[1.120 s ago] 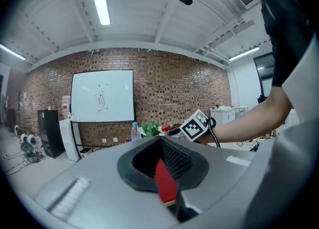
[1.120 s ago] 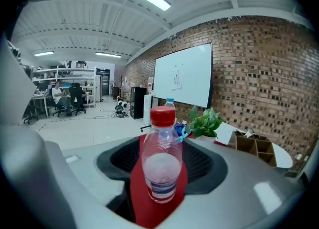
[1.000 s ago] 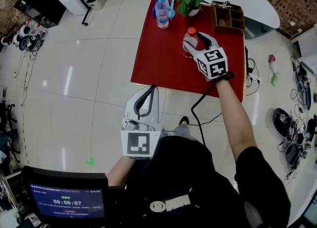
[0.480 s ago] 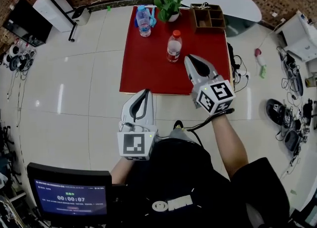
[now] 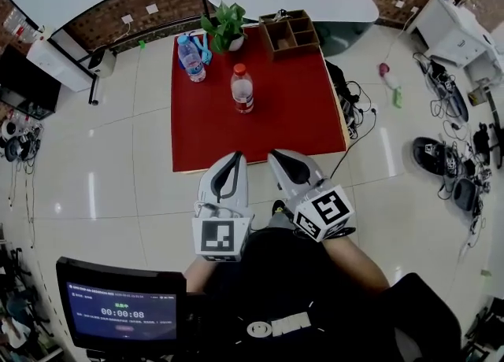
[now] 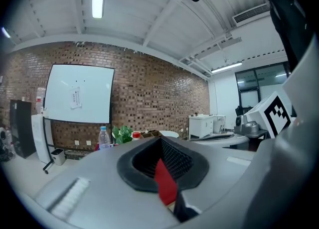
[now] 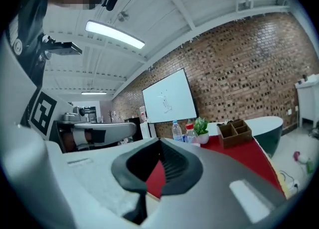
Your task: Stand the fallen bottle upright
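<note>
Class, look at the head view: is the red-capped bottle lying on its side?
No, the red-capped bottle stands upright on the red table, cap uppermost.

1. Two bottles stood on the red tabletop [image 5: 283, 120]: a red-capped bottle [image 5: 242, 89] near the middle, and a blue-capped bottle [image 5: 190, 58] at the far left corner.
2. One potted plant [image 5: 226, 26] sat at the far edge, just beside the blue-capped one.
3. One wooden box [image 5: 290, 32] with open compartments occupied the far right corner.
4. Two grippers, the left gripper [image 5: 235, 158] and the right gripper [image 5: 278, 156], hung side by side off the near edge.
5. One screen [image 5: 122, 313] glowed below them.
</note>
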